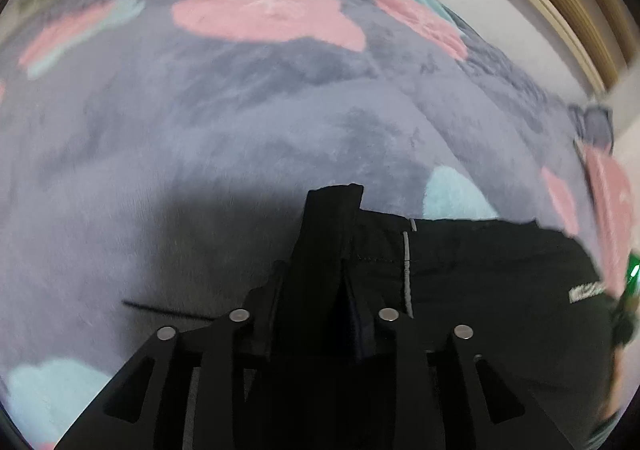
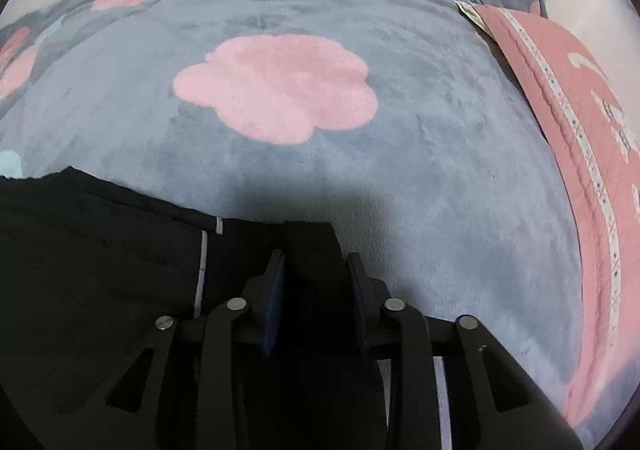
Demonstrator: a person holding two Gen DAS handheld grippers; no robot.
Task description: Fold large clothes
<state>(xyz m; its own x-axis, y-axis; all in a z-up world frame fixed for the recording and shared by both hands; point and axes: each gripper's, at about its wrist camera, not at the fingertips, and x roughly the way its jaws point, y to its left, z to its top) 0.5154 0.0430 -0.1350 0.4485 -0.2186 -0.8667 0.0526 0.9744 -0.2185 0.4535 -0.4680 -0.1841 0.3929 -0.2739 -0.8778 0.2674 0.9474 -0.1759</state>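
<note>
Left gripper jaws part-open, black garment corner loose between them, rest spreading to its right. Right gripper likewise: fold between jaws, rest to its left. All on grey blanket.

A black garment is seen spread flat on a grey plush blanket patterned with pink and pale blue flowers, its far edge running roughly straight across the near part of both views. A thin pale stripe is carried along a seam near that edge, and a small white printed mark is shown towards its right side in the left wrist view. A raised fold of the black cloth is seen standing up at each end of the far edge.
</note>
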